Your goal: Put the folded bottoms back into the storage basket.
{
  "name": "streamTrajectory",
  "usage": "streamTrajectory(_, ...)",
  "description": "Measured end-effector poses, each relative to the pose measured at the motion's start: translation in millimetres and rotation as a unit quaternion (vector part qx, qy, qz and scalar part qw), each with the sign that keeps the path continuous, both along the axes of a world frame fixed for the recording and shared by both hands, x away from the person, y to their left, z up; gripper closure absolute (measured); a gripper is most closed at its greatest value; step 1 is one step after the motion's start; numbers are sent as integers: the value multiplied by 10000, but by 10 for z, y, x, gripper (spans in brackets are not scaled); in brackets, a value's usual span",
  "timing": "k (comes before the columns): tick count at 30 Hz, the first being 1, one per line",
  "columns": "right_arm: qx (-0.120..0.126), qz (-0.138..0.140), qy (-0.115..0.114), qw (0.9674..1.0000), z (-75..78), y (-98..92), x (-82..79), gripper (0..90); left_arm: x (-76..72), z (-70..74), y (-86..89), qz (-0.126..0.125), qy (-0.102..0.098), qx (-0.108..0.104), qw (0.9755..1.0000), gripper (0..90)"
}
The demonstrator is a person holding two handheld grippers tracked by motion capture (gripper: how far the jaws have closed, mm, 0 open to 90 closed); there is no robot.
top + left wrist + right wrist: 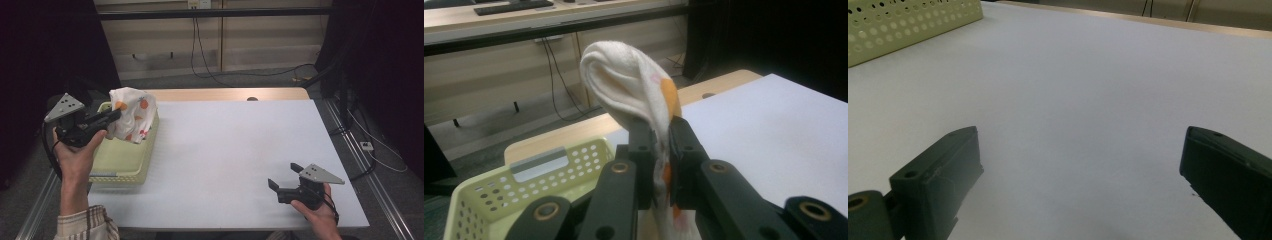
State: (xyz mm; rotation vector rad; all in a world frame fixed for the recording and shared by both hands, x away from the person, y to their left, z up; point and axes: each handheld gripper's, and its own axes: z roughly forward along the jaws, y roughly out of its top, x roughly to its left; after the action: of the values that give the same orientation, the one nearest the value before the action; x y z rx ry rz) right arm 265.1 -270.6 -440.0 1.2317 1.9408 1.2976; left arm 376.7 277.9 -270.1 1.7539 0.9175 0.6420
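A white cloth (131,114) with orange spots hangs bunched over the pale yellow basket (122,162) at the table's left. My left gripper (116,115) is shut on the cloth, held up by a hand above the basket. In the left gripper view the cloth (629,85) rises in a fold from between the two black jaws of my left gripper (661,145), with the perforated basket (489,195) below. My right gripper (284,176) rests low over the white table near the front right, jaws wide apart and nothing between them. The right gripper view shows my right gripper (1080,165) over bare table.
The white table top (235,150) stretches between the two hands, with a wooden strip along its far edge. A corner of the basket (903,22) shows far off in the right gripper view. Cables (210,70) lie on the floor behind, before a cabinet wall.
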Motion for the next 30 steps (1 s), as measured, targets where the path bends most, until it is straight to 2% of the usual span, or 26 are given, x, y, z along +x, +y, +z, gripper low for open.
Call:
streamTrajectory(6, -3, -1, -5, 10000, -1, -2, 1, 30, 2, -14, 76, 101, 41, 5, 9999, 831)
streamTrajectory(9, -2, -2, 2, 10000, -1, -1, 1, 31, -1, -22, 93, 295, 67, 147, 9994, 830)
streamTrajectory(17, 2, 7, 1, 10000, -1, 1, 0, 30, 41, -91, 178, 386, 148, 198, 9990, 831)
streamTrajectory(30, 3, 1, 9, 10000, -3, 2, 2, 30, 188, -303, 196, 381, 548, 286, 9974, 830)
